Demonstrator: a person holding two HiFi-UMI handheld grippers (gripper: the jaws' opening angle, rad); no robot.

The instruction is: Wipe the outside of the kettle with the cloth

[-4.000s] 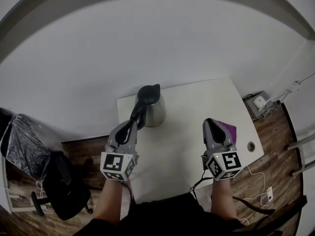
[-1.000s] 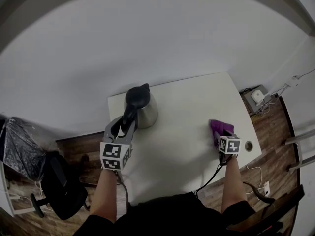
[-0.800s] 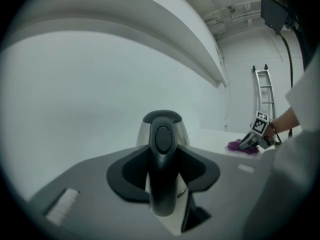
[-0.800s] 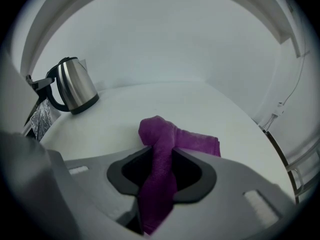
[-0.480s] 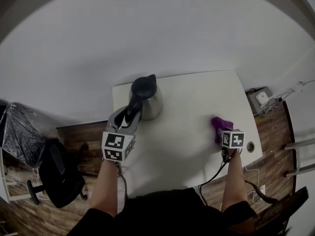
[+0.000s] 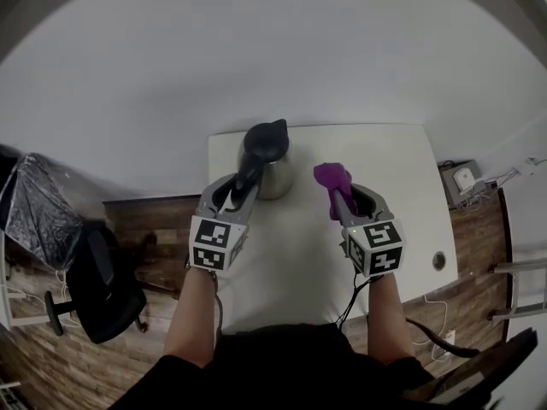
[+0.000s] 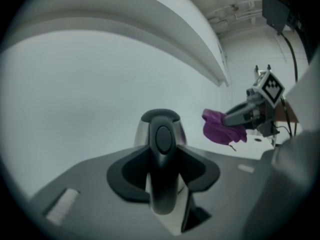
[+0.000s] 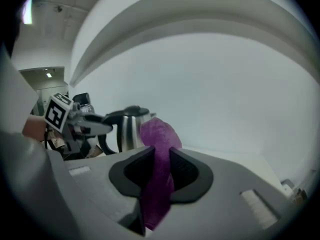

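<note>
**Purple cloth held up next to the kettle**

The right gripper (image 8: 157, 173) has just been closing its jaws, and the purple cloth (image 8: 159, 134) is pinched tight between them. The cloth pokes up past the fingertips and also hangs down below them. In the head view it sits near the middle of the frame, up off the white table (image 6: 402, 165). It is just right of the kettle (image 6: 275, 171) and does not touch it. The left gripper (image 7: 162, 171) has its jaws closed on the black kettle handle (image 7: 162, 149), which stands upright between them. The shiny kettle stands on the upper left part of the table.
</note>
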